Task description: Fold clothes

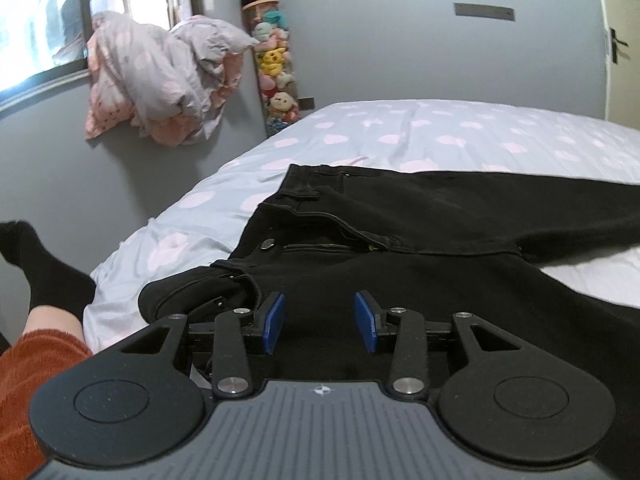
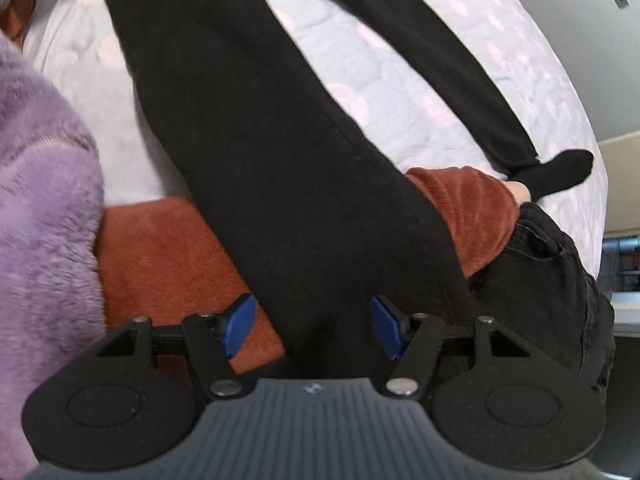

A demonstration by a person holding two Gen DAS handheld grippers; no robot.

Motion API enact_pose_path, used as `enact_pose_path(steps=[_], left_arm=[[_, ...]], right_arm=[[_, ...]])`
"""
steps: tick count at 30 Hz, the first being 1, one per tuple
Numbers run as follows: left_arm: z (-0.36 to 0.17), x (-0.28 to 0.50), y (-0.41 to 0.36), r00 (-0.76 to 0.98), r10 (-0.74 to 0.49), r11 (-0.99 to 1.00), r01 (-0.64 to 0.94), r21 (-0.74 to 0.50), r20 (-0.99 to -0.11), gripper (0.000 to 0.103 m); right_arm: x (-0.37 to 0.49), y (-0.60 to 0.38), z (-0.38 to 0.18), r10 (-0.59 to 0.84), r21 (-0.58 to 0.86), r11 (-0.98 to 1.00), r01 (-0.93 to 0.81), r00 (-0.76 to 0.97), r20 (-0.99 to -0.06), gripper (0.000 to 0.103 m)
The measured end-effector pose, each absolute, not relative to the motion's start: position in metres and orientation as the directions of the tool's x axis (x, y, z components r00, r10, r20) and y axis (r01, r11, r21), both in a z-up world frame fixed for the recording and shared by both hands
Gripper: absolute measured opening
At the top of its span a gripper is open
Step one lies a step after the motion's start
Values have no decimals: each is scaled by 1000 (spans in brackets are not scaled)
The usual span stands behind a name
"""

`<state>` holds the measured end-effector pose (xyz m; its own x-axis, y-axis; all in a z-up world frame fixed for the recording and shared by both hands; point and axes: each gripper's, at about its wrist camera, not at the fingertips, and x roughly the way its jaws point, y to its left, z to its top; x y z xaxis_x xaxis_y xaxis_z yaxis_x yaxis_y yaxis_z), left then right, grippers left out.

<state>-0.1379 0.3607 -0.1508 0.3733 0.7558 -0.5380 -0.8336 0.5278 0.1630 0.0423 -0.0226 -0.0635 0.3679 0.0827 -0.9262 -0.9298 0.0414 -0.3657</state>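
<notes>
Black jeans (image 1: 400, 240) lie spread on the bed, the waistband and its metal button (image 1: 267, 244) nearest to me in the left wrist view. My left gripper (image 1: 320, 320) hovers open just over the hip of the jeans, its blue pads (image 1: 275, 322) apart with nothing pinched. In the right wrist view one trouser leg (image 2: 260, 160) runs down from the top left and passes under my right gripper (image 2: 314, 328). Its jaws stand wide on either side of the cloth without pressing it. The other leg (image 2: 420, 60) slants off to the right.
The person's orange-clad leg (image 2: 460, 208) and black sock (image 2: 560, 172) lie on the bed (image 1: 440, 136) under the jeans. A fluffy purple garment (image 2: 44, 200) is at the left. Crumpled bedding (image 1: 160, 80) and a column of plush toys (image 1: 276, 60) stand by the wall.
</notes>
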Motion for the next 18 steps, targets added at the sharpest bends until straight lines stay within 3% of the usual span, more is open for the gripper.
enact_pose_path(steps=[6,9,18], left_arm=[[-156,-129,356,383,748,560,-802,207,-542,47],[-157,-126,354,388,746,571,-791,220,-542,47],[-158,-124,353,391,747,579,-780,237,-539,47]], right_arm=[[44,-24,-78,120,-358,21,-934,358,-926,61],[41,-25,-75,136,-340,19,-940,339,-931,43],[5,-35,-87,177,-517,-169,-839,490,-854,42]])
